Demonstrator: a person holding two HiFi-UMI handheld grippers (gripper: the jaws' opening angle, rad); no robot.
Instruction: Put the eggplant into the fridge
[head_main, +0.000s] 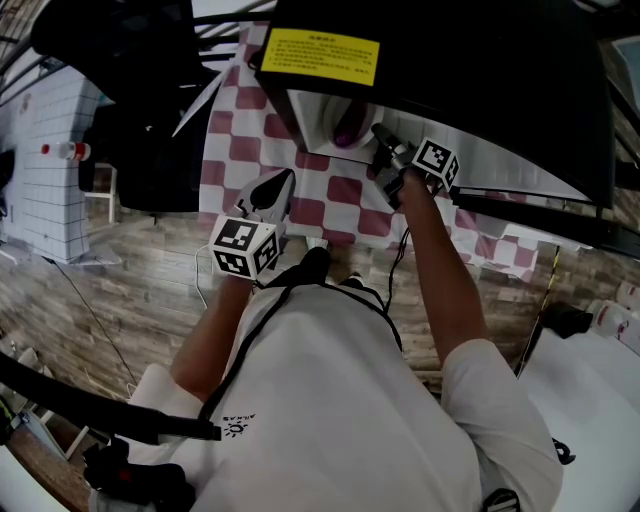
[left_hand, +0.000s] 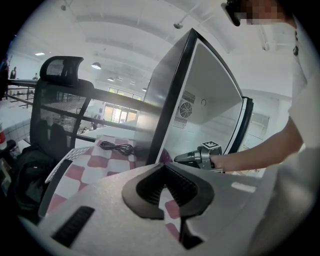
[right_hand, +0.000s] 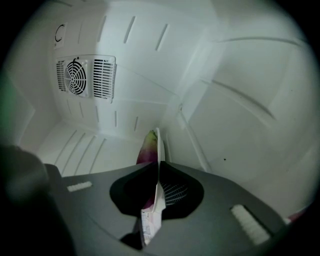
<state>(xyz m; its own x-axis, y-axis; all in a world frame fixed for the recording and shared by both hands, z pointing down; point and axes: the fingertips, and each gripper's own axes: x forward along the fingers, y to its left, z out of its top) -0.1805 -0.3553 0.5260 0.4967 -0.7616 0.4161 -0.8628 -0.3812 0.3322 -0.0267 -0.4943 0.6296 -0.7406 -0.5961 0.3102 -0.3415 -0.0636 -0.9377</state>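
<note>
The left gripper (left_hand: 164, 175) is held over the near edge of the red-and-white checked cloth (left_hand: 100, 160), jaws together at the tips, nothing pinched. Inside the fridge (right_hand: 225, 115), all smooth white ribbed plastic with a round fan grille (right_hand: 85, 77) on its back wall, the eggplant (right_hand: 148, 147) is clamped in the right gripper (right_hand: 158, 165). It's pointed lengthwise toward that back wall: glossy purple, greenish tip, thin white wrap alongside.

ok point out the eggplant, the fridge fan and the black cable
eggplant (right_hand: 146, 150), right gripper view, on its purple tip
fridge fan (right_hand: 76, 76), right gripper view, on the round grille's centre
black cable (left_hand: 116, 147), left gripper view, on the coil's middle
</note>
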